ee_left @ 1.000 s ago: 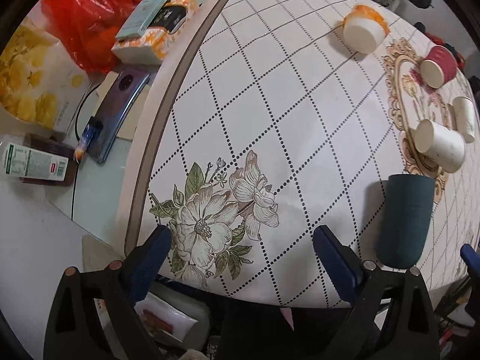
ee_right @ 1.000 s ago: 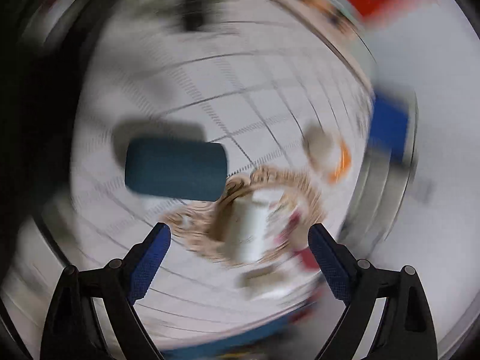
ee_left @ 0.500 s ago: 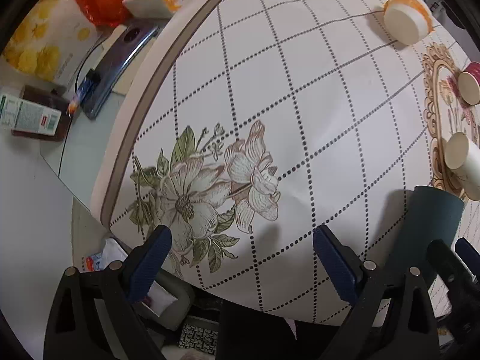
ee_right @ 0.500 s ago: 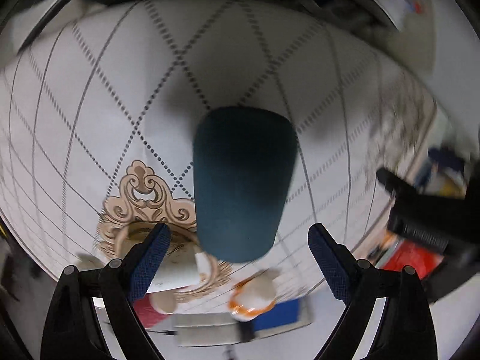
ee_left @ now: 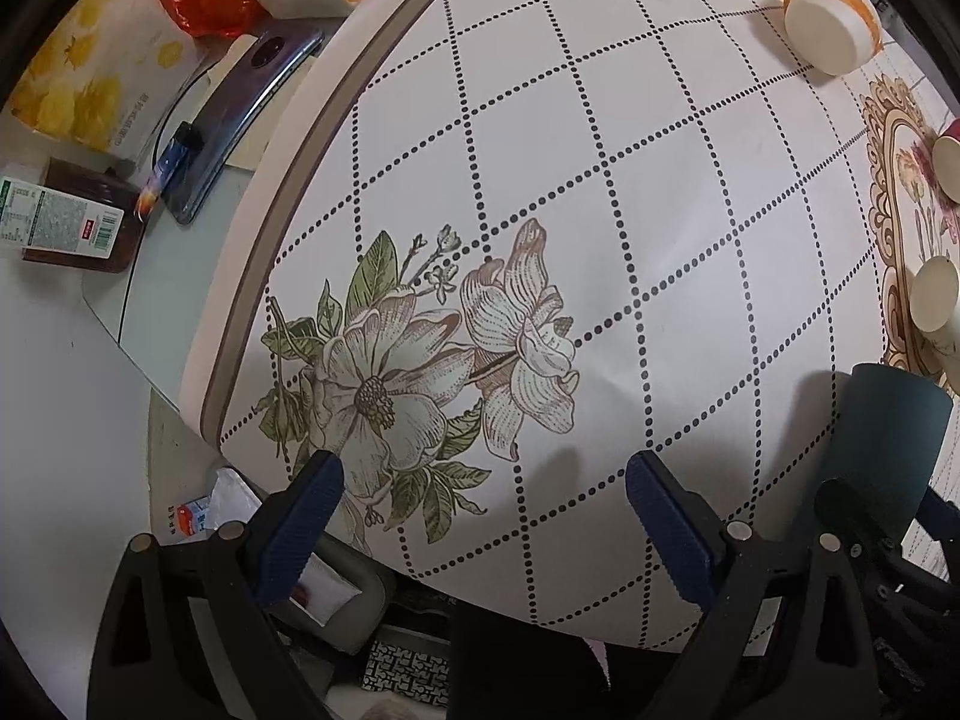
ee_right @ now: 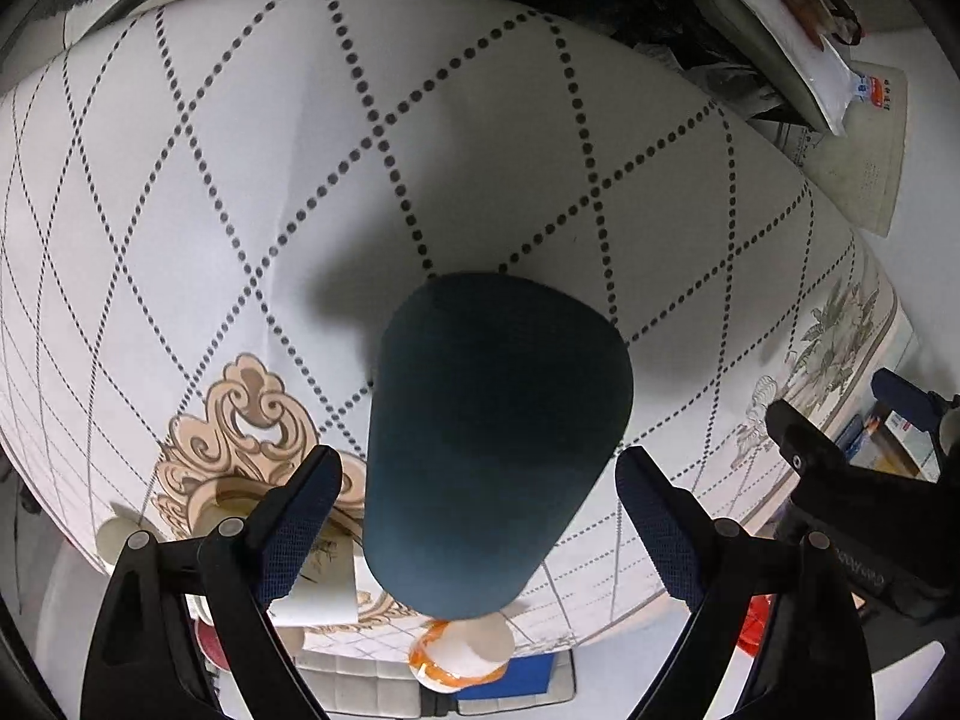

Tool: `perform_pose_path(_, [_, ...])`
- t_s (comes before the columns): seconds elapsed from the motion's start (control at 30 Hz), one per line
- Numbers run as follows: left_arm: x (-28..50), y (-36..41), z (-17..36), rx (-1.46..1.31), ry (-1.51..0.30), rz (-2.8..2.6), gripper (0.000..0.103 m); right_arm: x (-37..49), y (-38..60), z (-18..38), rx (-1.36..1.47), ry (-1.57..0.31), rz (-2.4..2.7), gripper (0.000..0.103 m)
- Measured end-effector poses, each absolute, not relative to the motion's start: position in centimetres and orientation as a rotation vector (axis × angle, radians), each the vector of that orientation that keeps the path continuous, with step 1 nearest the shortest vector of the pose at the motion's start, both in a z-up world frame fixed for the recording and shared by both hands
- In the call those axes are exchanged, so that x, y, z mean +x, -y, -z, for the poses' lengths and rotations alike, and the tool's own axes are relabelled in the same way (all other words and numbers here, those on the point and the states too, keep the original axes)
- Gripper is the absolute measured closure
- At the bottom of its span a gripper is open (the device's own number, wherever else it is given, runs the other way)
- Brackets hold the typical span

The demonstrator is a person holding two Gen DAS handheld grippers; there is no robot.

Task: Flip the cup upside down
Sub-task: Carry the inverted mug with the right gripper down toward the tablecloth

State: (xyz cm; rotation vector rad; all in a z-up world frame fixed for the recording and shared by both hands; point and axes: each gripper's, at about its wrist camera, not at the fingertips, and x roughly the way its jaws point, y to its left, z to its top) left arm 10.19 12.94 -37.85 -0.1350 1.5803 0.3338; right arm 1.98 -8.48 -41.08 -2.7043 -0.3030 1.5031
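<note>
Dotted-diamond cloth with a printed flower, spread across the bench [ee_left: 600, 180]. Dark teal cup [ee_right: 498, 420] parked on it, just beside a gold-trimmed mat [ee_left: 894, 138] carrying pale paper cups [ee_left: 933, 294]. Right gripper [ee_right: 480, 480] lined up on the cup, fingers [ee_right: 300, 510] spread wide either side of the body, apart from it, gripping nothing yet. Left gripper [ee_left: 480, 480] off to the side above the flower print, fingers [ee_left: 300, 510] equally wide, empty. Looked like the reach-in stage: flip not yet begun. Next, by this reading: squeeze onto the cup's sides, lift clear, roll the wrist over, set it down on its rim. Labelled box [ee_left: 60, 222] beyond the bench edge, barcode showing, print too small to read.
</note>
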Motion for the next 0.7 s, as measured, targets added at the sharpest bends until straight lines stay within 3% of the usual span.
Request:
perform_pose_path(0.13, [10.4, -13.0, 37.7, -0.133, -1.578, -0.330, 0.006, 1.5, 8.7, 41.7, -2.699, 0.300, -1.497, 0.027])
perform_pose_path(0.7, [11.2, -12.1, 36.8, -0.096, -1.572, -0.310, 0.006, -0.3, 6.7, 42.4, -2.535, 0.148, -1.434, 0.029])
